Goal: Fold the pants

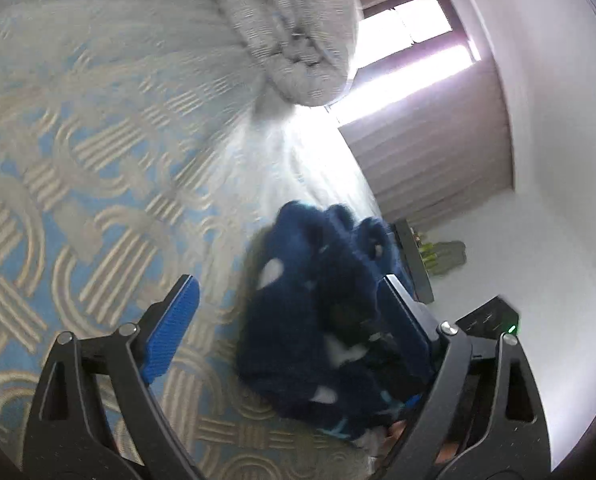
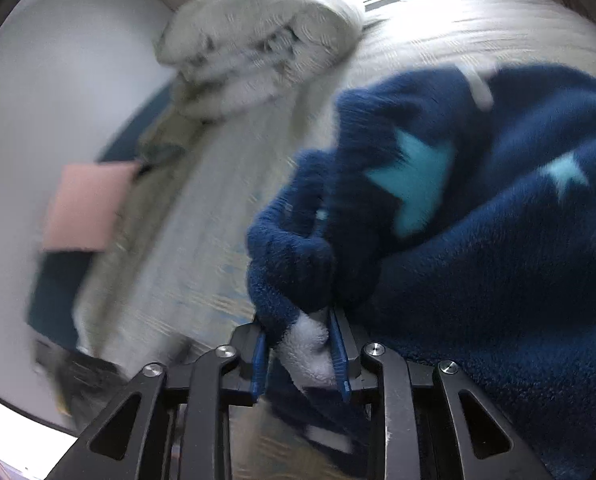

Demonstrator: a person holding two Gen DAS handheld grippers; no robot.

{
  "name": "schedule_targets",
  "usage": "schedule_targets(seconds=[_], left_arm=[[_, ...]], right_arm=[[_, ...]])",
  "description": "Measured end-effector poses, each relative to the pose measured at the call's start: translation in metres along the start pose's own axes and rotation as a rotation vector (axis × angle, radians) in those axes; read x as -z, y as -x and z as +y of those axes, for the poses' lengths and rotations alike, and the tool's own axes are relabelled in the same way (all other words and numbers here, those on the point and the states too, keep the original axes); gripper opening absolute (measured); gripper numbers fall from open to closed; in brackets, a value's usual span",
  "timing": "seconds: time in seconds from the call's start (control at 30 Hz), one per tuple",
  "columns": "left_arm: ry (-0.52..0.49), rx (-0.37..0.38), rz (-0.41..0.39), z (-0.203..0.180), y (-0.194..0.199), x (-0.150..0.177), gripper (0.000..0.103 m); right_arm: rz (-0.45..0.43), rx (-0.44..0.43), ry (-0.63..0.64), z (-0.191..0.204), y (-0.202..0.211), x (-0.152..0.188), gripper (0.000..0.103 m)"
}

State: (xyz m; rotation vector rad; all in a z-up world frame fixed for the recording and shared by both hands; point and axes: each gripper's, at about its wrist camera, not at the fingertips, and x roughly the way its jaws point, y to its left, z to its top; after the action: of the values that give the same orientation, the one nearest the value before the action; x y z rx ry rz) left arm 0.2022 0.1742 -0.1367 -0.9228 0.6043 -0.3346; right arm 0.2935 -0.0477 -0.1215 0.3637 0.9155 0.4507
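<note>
The navy fleece pants, patterned with pale stars, lie in a bunched heap on the bed, whose cover carries a blue and beige interlaced pattern. In the left wrist view the heap sits at about four o'clock of centre, near the bed's edge toward the wall.

The right tool is pinching the pants: a thick roll of navy fleece with a white patch is caught between its blue pads, which stand narrowly apart because of the bulk of cloth between them. The hold appears to be on a hem or waistband edge, though blur prevents telling which. That grip seems intended to draw the garment out of its heap so it can be spread.

The left tool is spread wide and holds nothing. Its left blue pad hangs over bare bedcover; the right finger sits against or just in front of the heap, and contact cannot be confirmed. It looks readied to take a second edge.

A rolled grey-white duvet lies at twelve o'clock, well apart from the pants.

Judgement: folding has not begun; the garment needs flattening first.
</note>
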Motion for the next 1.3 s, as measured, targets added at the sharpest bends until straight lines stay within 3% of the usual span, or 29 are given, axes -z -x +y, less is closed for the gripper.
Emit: schedule_targets(seconds=[0.07, 0.17, 0.2, 0.27, 0.33, 0.4, 0.47, 0.57, 0.63, 0.67, 0.73, 0.77, 0.83, 0.97, 1.0, 1.07, 1.2, 1.3], left_arm=[[-0.088, 0.001, 0.011, -0.029, -0.002, -0.009, 0.09], [-0.185, 0.028, 0.046, -0.069, -0.02, -0.026, 0.09], [-0.208, 0.034, 0.065, -0.08, -0.025, -0.029, 0.09], [-0.291, 0.026, 0.135, -0.108, -0.049, -0.037, 0.09], [-0.36, 0.025, 0.216, -0.124, -0.072, -0.041, 0.09], [-0.367, 0.061, 0.291, -0.129, -0.081, -0.042, 0.09], [-0.336, 0.056, 0.28, -0.13, -0.084, -0.045, 0.09], [-0.353, 0.016, 0.283, -0.132, -0.096, -0.037, 0.09], [-0.394, -0.007, 0.296, -0.135, -0.11, -0.024, 0.09], [-0.416, -0.022, 0.292, -0.135, -0.113, -0.018, 0.09], [-0.488, -0.068, 0.274, -0.135, -0.119, -0.005, 0.084], [-0.527, -0.097, 0.259, -0.137, -0.122, -0.001, 0.08], [-0.616, -0.213, 0.236, -0.132, -0.129, 0.011, 0.068], [-0.753, -0.454, 0.185, -0.109, -0.136, 0.028, 0.066], [-0.752, -0.479, 0.167, -0.101, -0.133, 0.029, 0.067], [-0.732, -0.54, 0.122, -0.082, -0.125, 0.028, 0.083], [-0.572, -0.477, 0.146, -0.042, -0.112, 0.01, 0.09], [-0.616, -0.498, 0.12, -0.047, -0.105, 0.016, 0.09]], right_arm=[[-0.033, 0.01, 0.033, 0.005, 0.005, 0.007, 0.034], [-0.044, -0.054, 0.047, 0.012, 0.013, 0.015, 0.061], [-0.045, -0.059, 0.063, 0.016, 0.015, 0.018, 0.064], [-0.033, -0.045, 0.099, 0.02, 0.016, 0.022, 0.064], [-0.043, -0.054, 0.052, 0.012, 0.022, 0.023, 0.058], [-0.032, -0.177, -0.069, -0.012, 0.028, 0.019, 0.056], [-0.028, -0.321, -0.146, -0.033, 0.037, 0.022, 0.056], [0.0, -0.47, -0.283, -0.06, 0.052, 0.033, 0.056], [-0.029, -0.576, -0.327, -0.072, 0.074, 0.04, 0.057], [-0.061, -0.582, -0.315, -0.075, 0.087, 0.04, 0.056], [-0.14, -0.48, -0.265, -0.081, 0.116, 0.032, 0.037], [-0.192, -0.358, -0.223, -0.085, 0.133, 0.024, 0.023], [-0.246, -0.193, -0.189, -0.093, 0.147, 0.011, 0.02], [-0.259, 0.029, -0.216, -0.122, 0.143, -0.012, 0.02], [-0.255, 0.059, -0.21, -0.124, 0.134, -0.018, 0.02], [-0.228, 0.113, -0.184, -0.126, 0.118, -0.018, 0.017], [-0.219, 0.194, -0.071, -0.117, 0.099, 0.008, 0.017], [-0.25, 0.255, 0.031, -0.108, 0.093, 0.03, 0.017]])
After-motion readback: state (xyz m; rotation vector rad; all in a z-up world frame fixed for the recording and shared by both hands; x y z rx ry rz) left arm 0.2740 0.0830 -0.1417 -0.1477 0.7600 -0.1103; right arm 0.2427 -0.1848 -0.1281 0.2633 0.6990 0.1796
